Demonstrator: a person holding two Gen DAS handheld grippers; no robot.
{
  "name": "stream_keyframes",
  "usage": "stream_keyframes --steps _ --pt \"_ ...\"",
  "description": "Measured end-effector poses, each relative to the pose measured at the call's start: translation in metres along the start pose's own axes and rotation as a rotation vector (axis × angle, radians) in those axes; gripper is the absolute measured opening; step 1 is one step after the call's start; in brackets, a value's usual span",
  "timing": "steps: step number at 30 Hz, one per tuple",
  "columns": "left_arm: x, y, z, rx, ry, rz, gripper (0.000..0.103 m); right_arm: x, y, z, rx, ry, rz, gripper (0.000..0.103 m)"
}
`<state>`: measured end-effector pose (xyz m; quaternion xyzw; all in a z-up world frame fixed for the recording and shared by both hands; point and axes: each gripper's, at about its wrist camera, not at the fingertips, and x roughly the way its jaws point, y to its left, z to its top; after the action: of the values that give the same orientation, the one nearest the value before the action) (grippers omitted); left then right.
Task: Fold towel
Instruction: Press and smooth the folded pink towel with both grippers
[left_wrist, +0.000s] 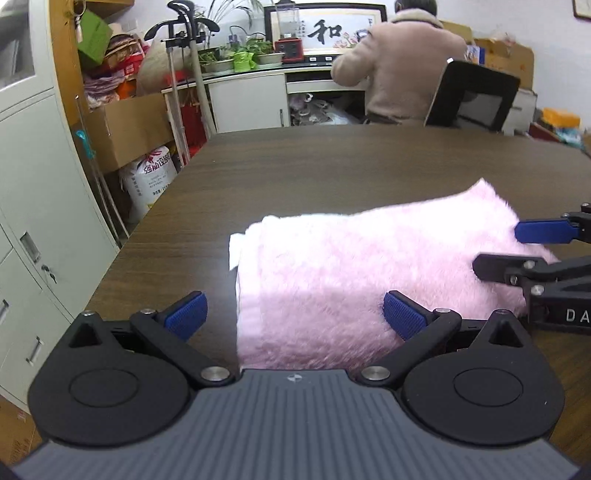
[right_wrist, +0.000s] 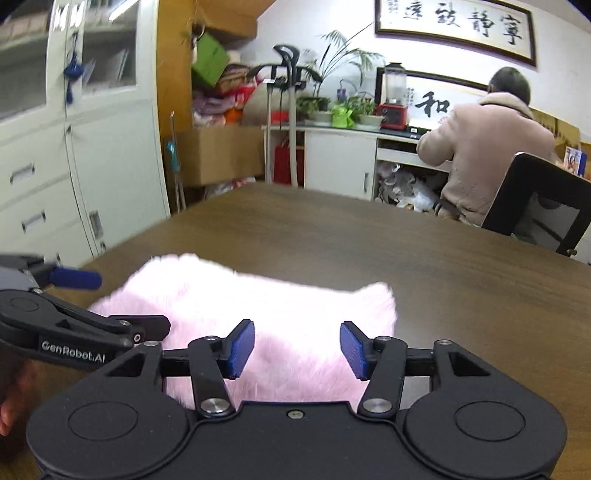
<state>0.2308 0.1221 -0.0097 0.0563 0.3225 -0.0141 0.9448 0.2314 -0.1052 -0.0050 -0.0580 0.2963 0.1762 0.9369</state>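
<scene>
A fluffy pink towel lies folded in layers on the dark wooden table; its white underside shows at the left edge. My left gripper is open over the towel's near left edge and holds nothing. My right gripper is open above the towel and holds nothing. The right gripper also shows at the right of the left wrist view, jaws apart at the towel's right edge. The left gripper shows at the left of the right wrist view.
The table's left edge drops off toward grey cabinets and a white sack. A person in a beige coat sits at a desk beyond the table, with a black chair.
</scene>
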Motion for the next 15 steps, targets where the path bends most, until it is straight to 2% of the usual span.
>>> stream_keyframes --steps 2,6,9,15 --pt "0.0 0.001 -0.001 0.004 -0.003 -0.005 0.103 0.002 -0.001 -0.005 0.008 0.024 0.01 0.061" --pt "0.002 0.005 -0.007 0.002 -0.021 -0.019 0.103 -0.006 -0.015 -0.012 0.074 0.02 0.025 0.064" --pt "0.003 0.008 -0.008 -0.025 -0.016 -0.026 0.103 -0.007 -0.024 -0.02 0.133 0.037 0.008 0.076" --pt "-0.006 0.006 -0.008 -0.024 -0.039 -0.008 0.103 -0.013 -0.022 -0.017 0.165 -0.001 -0.009 0.076"
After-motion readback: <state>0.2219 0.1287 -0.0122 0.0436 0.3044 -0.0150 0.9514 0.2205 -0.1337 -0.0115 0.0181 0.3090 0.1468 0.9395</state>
